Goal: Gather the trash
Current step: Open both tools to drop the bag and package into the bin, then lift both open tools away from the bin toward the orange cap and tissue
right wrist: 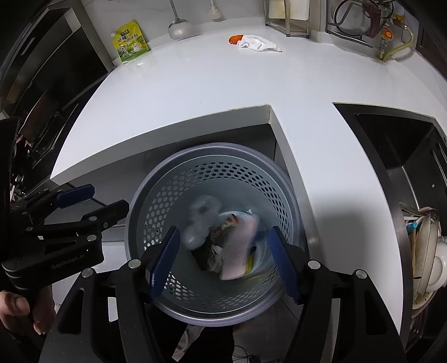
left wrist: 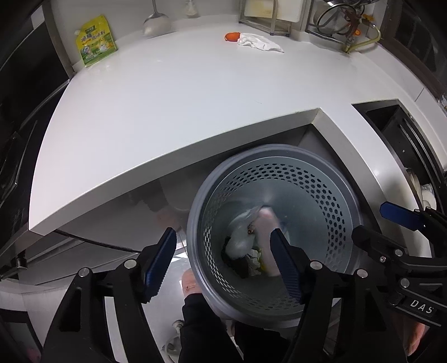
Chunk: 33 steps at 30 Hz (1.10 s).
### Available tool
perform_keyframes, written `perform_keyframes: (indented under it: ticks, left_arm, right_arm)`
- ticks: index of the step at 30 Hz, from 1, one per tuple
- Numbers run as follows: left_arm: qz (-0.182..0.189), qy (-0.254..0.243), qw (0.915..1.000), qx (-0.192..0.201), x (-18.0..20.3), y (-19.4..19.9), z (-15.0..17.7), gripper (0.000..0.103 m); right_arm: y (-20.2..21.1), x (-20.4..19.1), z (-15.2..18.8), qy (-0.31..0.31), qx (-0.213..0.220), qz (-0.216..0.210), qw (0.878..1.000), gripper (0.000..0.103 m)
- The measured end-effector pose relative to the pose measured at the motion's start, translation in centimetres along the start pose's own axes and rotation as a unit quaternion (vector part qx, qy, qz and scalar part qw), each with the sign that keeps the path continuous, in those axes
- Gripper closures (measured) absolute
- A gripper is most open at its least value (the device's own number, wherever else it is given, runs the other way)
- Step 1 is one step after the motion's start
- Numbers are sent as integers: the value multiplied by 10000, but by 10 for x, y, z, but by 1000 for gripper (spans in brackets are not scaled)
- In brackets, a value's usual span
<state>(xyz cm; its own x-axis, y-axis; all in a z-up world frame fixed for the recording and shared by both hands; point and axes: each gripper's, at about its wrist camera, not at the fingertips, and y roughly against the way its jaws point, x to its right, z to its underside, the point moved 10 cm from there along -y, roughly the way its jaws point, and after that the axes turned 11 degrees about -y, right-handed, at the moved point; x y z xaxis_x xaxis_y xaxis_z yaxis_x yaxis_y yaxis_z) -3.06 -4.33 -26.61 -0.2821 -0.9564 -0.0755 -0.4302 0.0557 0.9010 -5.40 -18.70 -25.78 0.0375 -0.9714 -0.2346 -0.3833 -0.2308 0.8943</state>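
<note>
A grey perforated trash bin [left wrist: 346, 201] stands on the floor below the white counter's [left wrist: 167, 106] inner corner. Inside it lie a blurred pale pink packet [right wrist: 239, 248], clear plastic [right wrist: 199, 223] and crumpled scraps [left wrist: 252, 258]. My left gripper [left wrist: 223, 265] is open and empty above the bin's left rim. My right gripper [right wrist: 223, 261] is open and empty right over the bin mouth [right wrist: 156, 190]. Each gripper shows in the other's view: the right one [left wrist: 391, 223] and the left one [right wrist: 83, 203]. On the counter's far side lie a white crumpled cloth [left wrist: 259, 42] and an orange scrap [left wrist: 232, 36].
A yellow-green pouch [left wrist: 96, 44] leans against the back wall at left. A ladle [left wrist: 156, 23] and metal racks [left wrist: 268, 16] stand along the back. A dark sink [right wrist: 396, 142] with dishes [right wrist: 427, 251] is at right. A black appliance [left wrist: 19, 125] is at left.
</note>
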Motion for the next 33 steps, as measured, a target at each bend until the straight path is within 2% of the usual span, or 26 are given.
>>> perform_keyframes:
  ticks: [12, 18, 20, 33]
  left_arm:
    - [-136, 93, 9998, 88, -10, 6, -11, 27]
    - [-235, 171, 9992, 264, -18, 16, -24, 23]
    - [-274, 170, 9989, 331, -21, 20, -28, 20]
    - [-544, 279, 9946, 835, -53, 52, -67, 11]
  right_arm:
    - [6, 6, -8, -55, 120, -81, 9999, 37]
    - [14, 4, -21, -28, 298, -99, 9995, 34]
    - [17, 2, -27, 10, 399, -91, 9992, 30]
    - [35, -19, -68, 190, 876, -342, 9954, 28]
